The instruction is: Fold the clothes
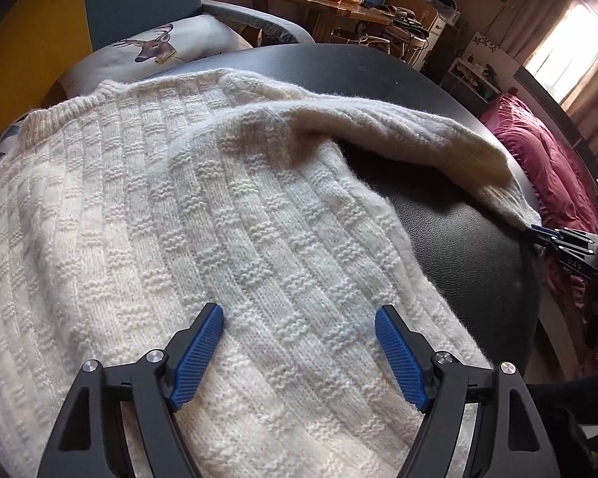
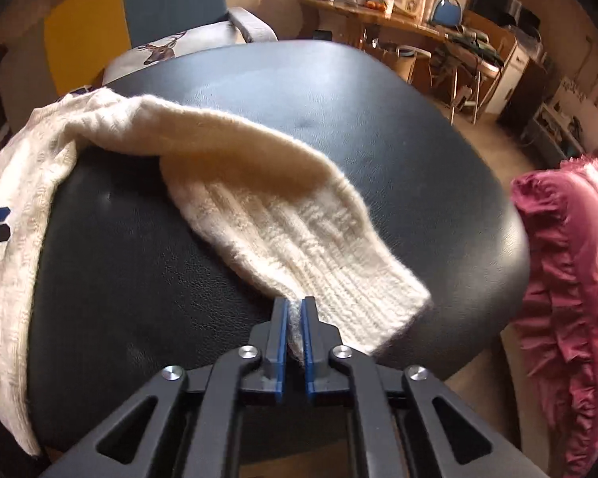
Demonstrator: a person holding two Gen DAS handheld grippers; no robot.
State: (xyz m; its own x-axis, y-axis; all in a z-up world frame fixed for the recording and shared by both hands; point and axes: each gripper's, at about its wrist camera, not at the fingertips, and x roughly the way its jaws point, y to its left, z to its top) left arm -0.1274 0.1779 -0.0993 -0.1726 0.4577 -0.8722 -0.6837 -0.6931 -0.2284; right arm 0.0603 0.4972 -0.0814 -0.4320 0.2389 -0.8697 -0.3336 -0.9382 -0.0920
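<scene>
Cream basket-weave knit sweater [image 1: 147, 207] spread flat across black round leather-look worktop [image 2: 339, 111], body to left. One sleeve [image 2: 291, 219] stretched out right, ribbed cuff pinched in right tongs [image 2: 295, 310], clamped tight on cuff edge. Left tongs [image 1: 299, 318] spread wide, hovering over sweater body near hem, gripping nothing. Step, by judgement: sleeve fold; next move likely carry cuff inward over body, left tongs pinning fabric. Deer-print white cushion [image 1: 155, 44] behind; magenta ruffled bedding [image 2: 570, 279] right; cluttered wooden table [image 2: 378, 16] in background.
</scene>
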